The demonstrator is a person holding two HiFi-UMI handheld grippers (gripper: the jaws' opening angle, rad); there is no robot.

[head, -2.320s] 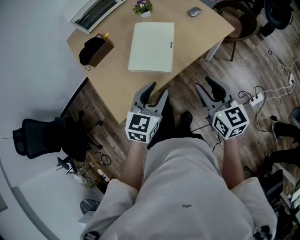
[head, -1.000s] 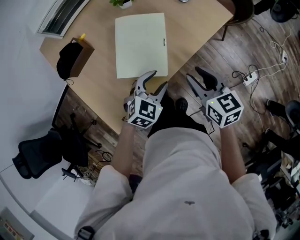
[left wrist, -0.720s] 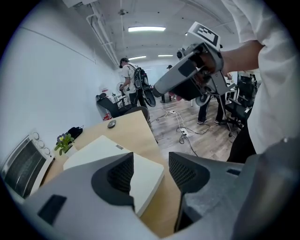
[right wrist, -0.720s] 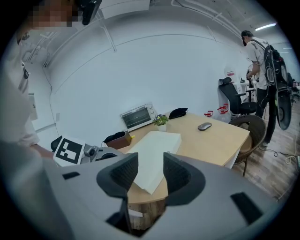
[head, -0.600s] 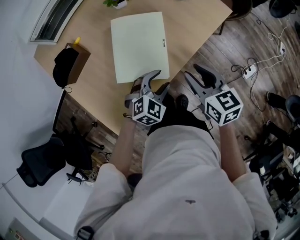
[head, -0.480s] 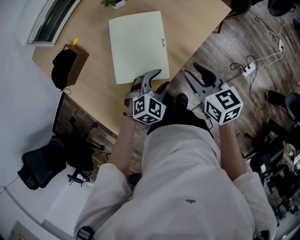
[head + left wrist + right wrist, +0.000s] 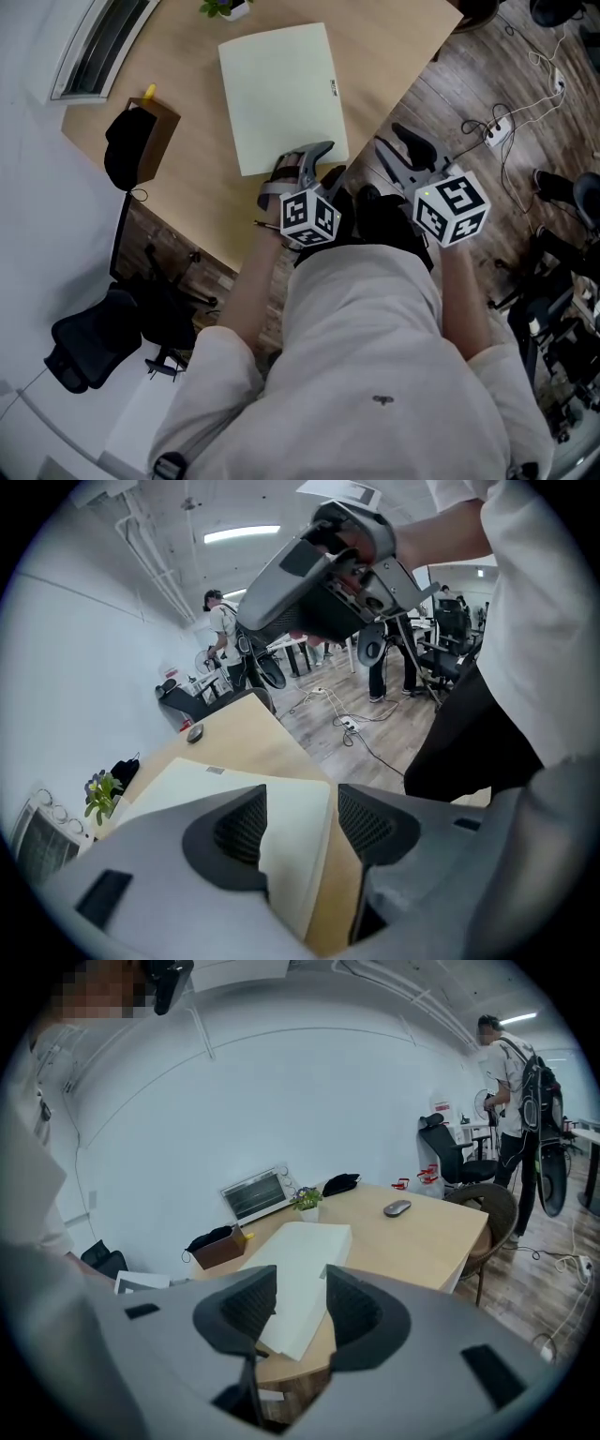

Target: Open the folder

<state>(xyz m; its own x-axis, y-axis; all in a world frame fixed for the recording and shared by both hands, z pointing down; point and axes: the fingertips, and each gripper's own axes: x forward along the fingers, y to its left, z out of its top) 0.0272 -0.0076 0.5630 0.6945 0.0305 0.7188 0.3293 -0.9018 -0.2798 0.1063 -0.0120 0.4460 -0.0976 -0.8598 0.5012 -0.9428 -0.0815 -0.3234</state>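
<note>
A pale cream folder [image 7: 281, 94] lies closed and flat on the wooden desk [image 7: 187, 187]; it also shows in the left gripper view [image 7: 225, 780] and the right gripper view [image 7: 305, 1251]. My left gripper [image 7: 309, 157] hangs tilted down at the folder's near right corner. Its jaws have just been opening and stand wide, with the folder's edge showing in the gap [image 7: 302, 803] but nothing pressed. My right gripper [image 7: 403, 148] is open and empty, off the desk's edge over the floor, right of the folder [image 7: 300, 1302].
A brown box with a black item [image 7: 141, 141] sits at the desk's left side and a potted plant [image 7: 225, 7] behind the folder. A mouse [image 7: 397, 1207] and a small oven [image 7: 255, 1194] sit farther back. Cables and a power strip [image 7: 487, 136] lie on the floor.
My left gripper has sunk and rolled, coming down to the folder's near right corner. The right gripper has shifted a little. The folder stays closed.
</note>
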